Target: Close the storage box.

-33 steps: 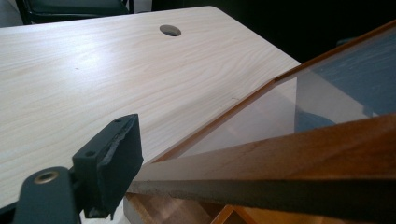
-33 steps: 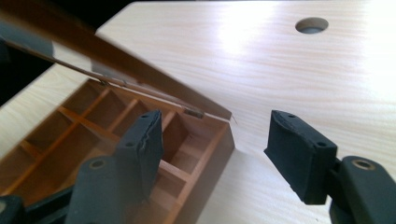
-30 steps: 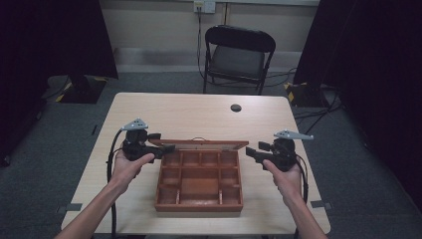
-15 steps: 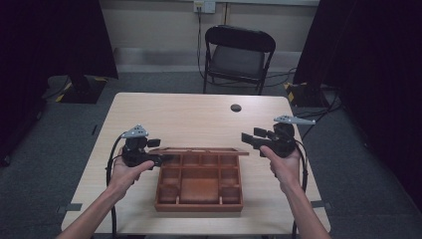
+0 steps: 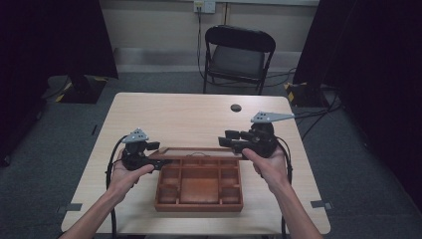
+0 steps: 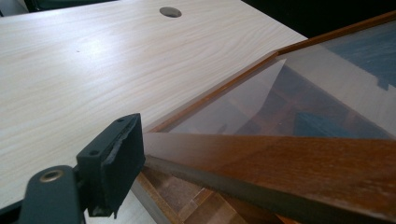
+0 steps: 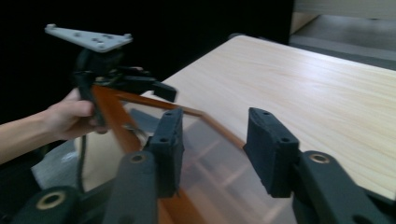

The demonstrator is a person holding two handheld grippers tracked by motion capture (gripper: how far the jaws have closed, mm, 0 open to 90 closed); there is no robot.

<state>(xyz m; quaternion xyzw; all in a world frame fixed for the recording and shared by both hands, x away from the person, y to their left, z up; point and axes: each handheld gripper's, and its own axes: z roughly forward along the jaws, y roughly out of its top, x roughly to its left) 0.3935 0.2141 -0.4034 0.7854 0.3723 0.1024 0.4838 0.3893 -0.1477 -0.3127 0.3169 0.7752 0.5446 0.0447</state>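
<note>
- The left gripper (image 5: pixel 160 161) sits at the near-left corner of the lid (image 5: pixel 199 151); in the left gripper view one black pad (image 6: pixel 114 163) presses against the lid's wooden frame (image 6: pixel 280 163), which runs off to the right
- The other left pad is hidden behind that frame, so a clamp on the lid looks likely from the high view, but the pictures do not settle it
- The lid has a clear pane (image 6: pixel 299 98) in a brown frame; through it the compartments of the box (image 5: pixel 199 181) show dimly, and their contents cannot be made out
- The right gripper (image 5: pixel 230 141) is at the lid's right end, raised above the box; its jaws stand apart in the right gripper view, with pads (image 7: pixel 170 149) either side of the pane
- Whether either right pad touches the lid cannot be told; the frame passes under the left pad there
- Beyond the right gripper's jaws, the left hand (image 7: pixel 70 116) and its gripper (image 7: pixel 156 88) hold the far end of the lid, blurred
- The box lies on the table (image 5: pixel 199 117) just below both grippers, its front edge nearest the person
- A dark round hole (image 5: pixel 236 107) lies in the table ahead of the right gripper
</note>
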